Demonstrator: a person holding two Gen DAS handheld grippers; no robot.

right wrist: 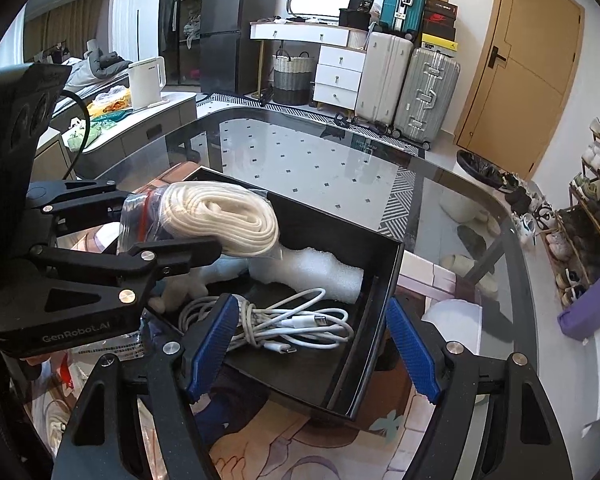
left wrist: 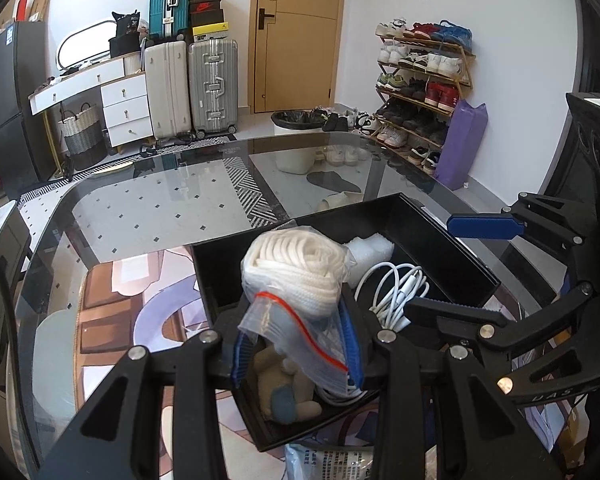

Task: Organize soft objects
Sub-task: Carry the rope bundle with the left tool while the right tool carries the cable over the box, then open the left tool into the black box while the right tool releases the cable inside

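Observation:
My left gripper (left wrist: 296, 340) is shut on a clear zip bag of coiled white rope (left wrist: 296, 276), holding it over a black open box (left wrist: 452, 248) on the glass table. The bag also shows in the right wrist view (right wrist: 224, 220), with the left gripper (right wrist: 140, 236) clamped on its end. Inside the box lie a coiled white cable (right wrist: 284, 320), a white foam piece (right wrist: 312, 268) and a small beige plush toy (left wrist: 288, 392). My right gripper (right wrist: 312, 344) is open and empty, its blue pads (right wrist: 212, 344) straddling the box's near corner above the cable.
The glass table (left wrist: 160, 208) extends ahead of the box. Printed plastic packets (left wrist: 332, 460) lie at the near edge. Suitcases, a white dresser, a door and a shoe rack stand beyond the table. A counter with a white kettle (right wrist: 146, 80) is at the left.

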